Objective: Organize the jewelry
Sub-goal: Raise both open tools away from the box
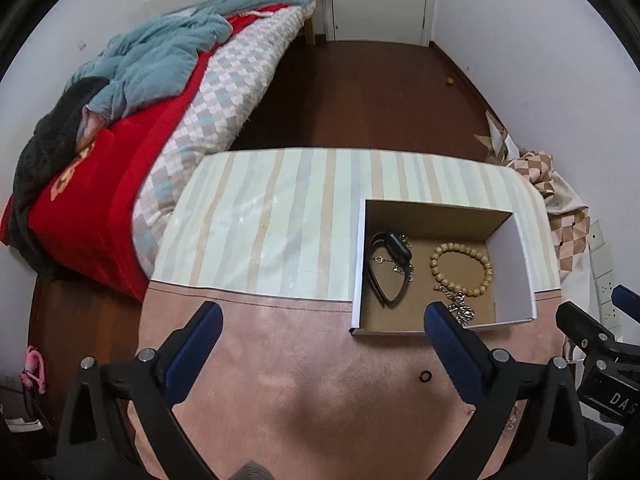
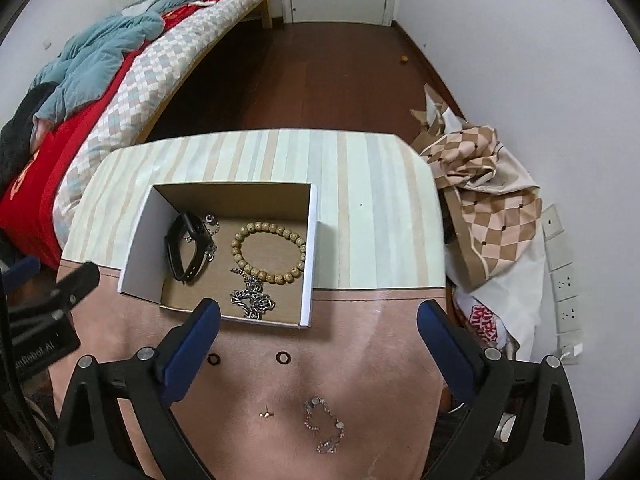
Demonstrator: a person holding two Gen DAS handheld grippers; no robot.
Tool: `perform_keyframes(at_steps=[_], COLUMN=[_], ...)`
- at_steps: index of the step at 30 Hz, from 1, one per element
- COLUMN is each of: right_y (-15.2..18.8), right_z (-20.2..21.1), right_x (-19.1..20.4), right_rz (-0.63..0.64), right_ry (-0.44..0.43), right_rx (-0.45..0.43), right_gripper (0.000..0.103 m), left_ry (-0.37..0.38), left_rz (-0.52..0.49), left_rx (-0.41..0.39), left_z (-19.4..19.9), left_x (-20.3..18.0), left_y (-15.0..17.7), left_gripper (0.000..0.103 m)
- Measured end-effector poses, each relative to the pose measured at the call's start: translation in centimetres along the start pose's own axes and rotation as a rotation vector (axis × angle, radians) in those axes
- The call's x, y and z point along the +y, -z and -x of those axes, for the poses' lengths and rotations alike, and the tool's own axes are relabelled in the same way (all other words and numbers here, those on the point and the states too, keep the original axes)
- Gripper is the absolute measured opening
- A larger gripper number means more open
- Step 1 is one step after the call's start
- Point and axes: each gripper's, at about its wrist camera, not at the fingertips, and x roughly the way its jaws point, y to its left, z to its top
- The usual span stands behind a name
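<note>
A white cardboard box (image 2: 134,256) (image 1: 516,264) stands on the table. It holds a black watch (image 2: 188,246) (image 1: 390,268), a wooden bead bracelet (image 2: 268,250) (image 1: 462,268) and a silver chain (image 2: 252,298) (image 1: 460,306). On the pink mat (image 2: 360,360) lie two dark rings (image 2: 284,357) (image 2: 213,359), a small stud earring (image 2: 265,414) and a thin beaded bracelet (image 2: 325,424). One ring shows in the left wrist view (image 1: 425,376). My left gripper (image 1: 322,320) is open and empty, left of the box. My right gripper (image 2: 318,316) is open and empty, above the loose pieces.
The table (image 2: 360,184) has a striped cover at the back. A bed with red and blue bedding (image 1: 120,140) stands to the left. Crumpled checked cloth and bags (image 2: 488,208) lie to the right by wall sockets. Dark wooden floor (image 2: 300,80) lies beyond.
</note>
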Motion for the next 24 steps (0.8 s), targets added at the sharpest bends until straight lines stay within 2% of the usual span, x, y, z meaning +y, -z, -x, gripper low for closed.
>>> perform_keyframes(at_steps=[11,24], right_y=[2.6,5.9], right_z=[8.2,17.7], right_x=[-0.3,-0.8], right_rz=[-0.025,-0.032], right_ry=[0.027,0.056], right_rx=[-0.126,-0.288], right_gripper=[0.100,0.100], left_ry=[0.022,0.063], left_rz=[0.015,0.004], left_rx=[-0.140,-0.228], left_z=[8.2,15.1], left_x=[-0.2,-0.5], left_y=[1.2,4.0], left_gripper=[0.103,0.103])
